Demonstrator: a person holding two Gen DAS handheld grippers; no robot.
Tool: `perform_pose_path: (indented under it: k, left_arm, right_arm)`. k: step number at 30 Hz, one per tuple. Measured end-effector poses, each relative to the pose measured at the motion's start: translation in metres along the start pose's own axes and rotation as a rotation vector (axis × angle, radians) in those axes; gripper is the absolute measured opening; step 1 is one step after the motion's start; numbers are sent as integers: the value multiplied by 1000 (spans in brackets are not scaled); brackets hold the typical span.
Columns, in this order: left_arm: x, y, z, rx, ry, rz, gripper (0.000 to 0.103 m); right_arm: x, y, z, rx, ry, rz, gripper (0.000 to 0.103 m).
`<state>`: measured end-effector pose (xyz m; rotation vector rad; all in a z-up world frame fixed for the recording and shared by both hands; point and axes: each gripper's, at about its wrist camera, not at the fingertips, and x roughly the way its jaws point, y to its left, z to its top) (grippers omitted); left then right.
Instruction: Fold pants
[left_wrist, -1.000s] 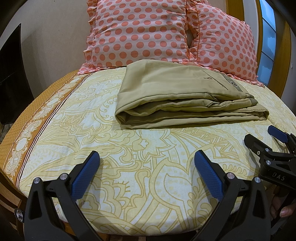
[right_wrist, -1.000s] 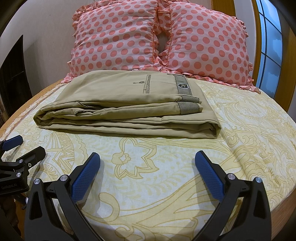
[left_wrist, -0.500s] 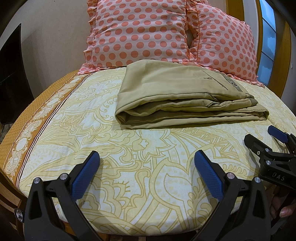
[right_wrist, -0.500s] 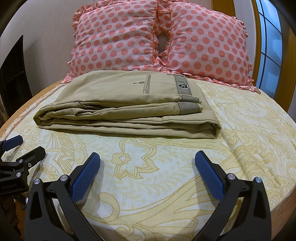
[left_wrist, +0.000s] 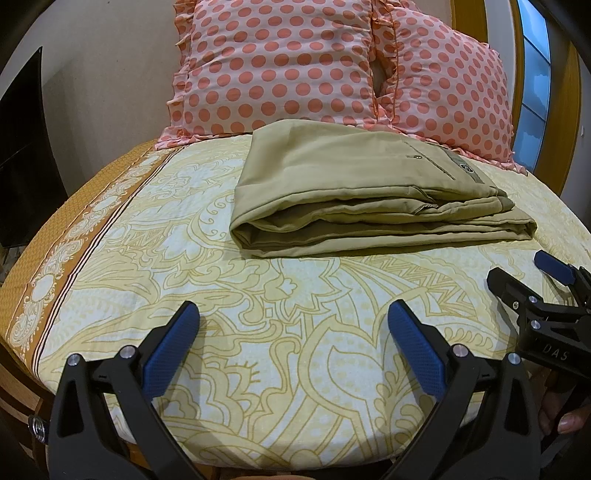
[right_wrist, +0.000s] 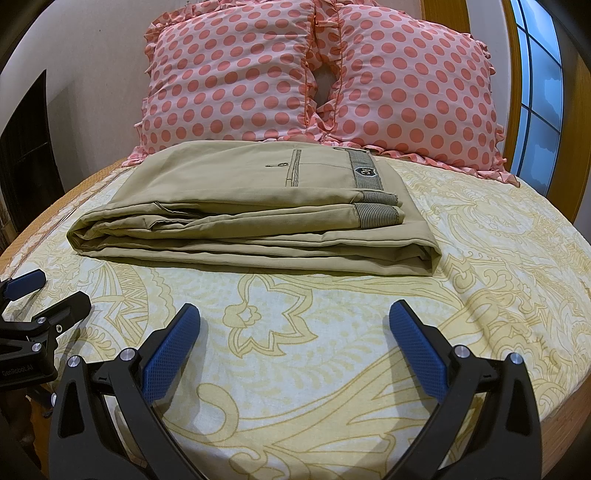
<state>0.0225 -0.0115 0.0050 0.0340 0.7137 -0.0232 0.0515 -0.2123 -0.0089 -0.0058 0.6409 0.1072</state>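
Khaki pants (right_wrist: 255, 210) sit folded in a neat stack on the bed (right_wrist: 480, 295), just ahead of both tools and touching neither. The left hand-held gripper (left_wrist: 291, 332) and the right hand-held gripper (right_wrist: 293, 332) are spread wide, holding nothing. Polka-dot pillows (right_wrist: 317, 74) stand behind the pants.

Matt khaki cloth pants (right_wrist: 258, 206) on printed cotton-like bedsheet (right_wrist: 332, 350) (pillows (right_wrist: 229, 74) slightly glossy)

Right gripper (left_wrist: 517, 273) cut off by left-wrist view's right edge; left gripper (right_wrist: 44, 291) cut by right-wrist view's left edge. Waistband badge (right_wrist: 364, 172) on pants (right_wrist: 240, 206) too small to read. Inner folds hidden betw. layers. Pillows (left_wrist: 280, 62) cropped at top.
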Motion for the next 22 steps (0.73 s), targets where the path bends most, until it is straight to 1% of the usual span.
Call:
perform_pose_path:
  k: [22]
  left_arm:
    - [0,-2,-1,-2,0,2,101]
  right_arm:
    - [1,1,0,1,-1,-1,102]
